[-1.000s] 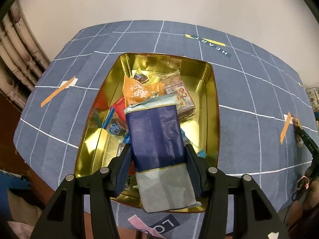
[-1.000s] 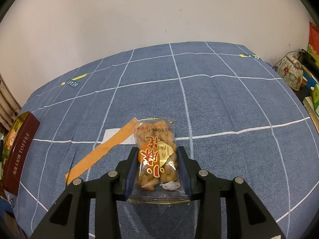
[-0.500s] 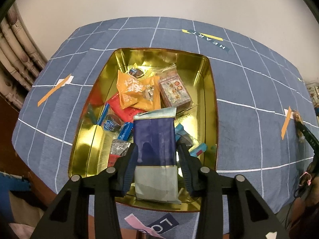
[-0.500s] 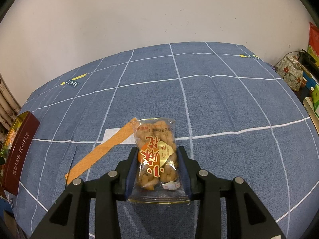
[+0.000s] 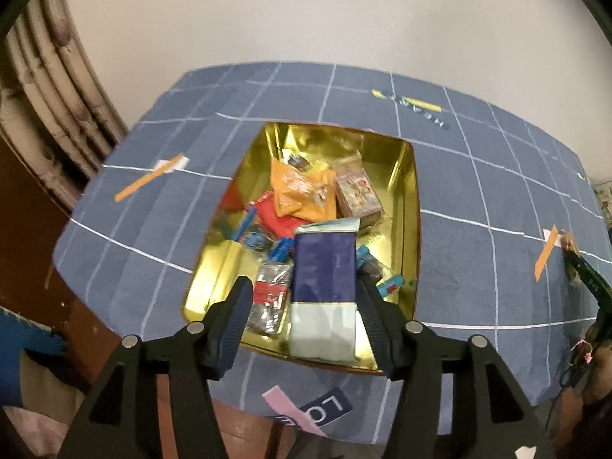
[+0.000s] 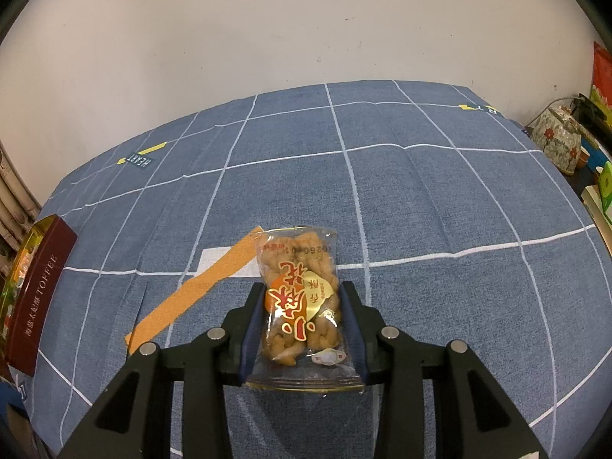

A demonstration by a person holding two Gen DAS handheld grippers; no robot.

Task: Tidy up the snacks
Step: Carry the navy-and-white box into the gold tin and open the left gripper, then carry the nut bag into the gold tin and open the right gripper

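A navy and pale-green packet (image 5: 324,279) now lies in the gold tin (image 5: 410,206), released; the left gripper (image 5: 302,313) has just opened. The right gripper (image 6: 302,329) grips a clear fried-twist bag (image 6: 300,302).

- My left wrist view is softly blurred throughout; the gold tin (image 5: 409,191) throws bright glare off its inner walls.
- My right wrist view is sharp and evenly lit, shadows faint.
- Both fisheyes bend the counter (image 6: 420,210) edges, corners black.
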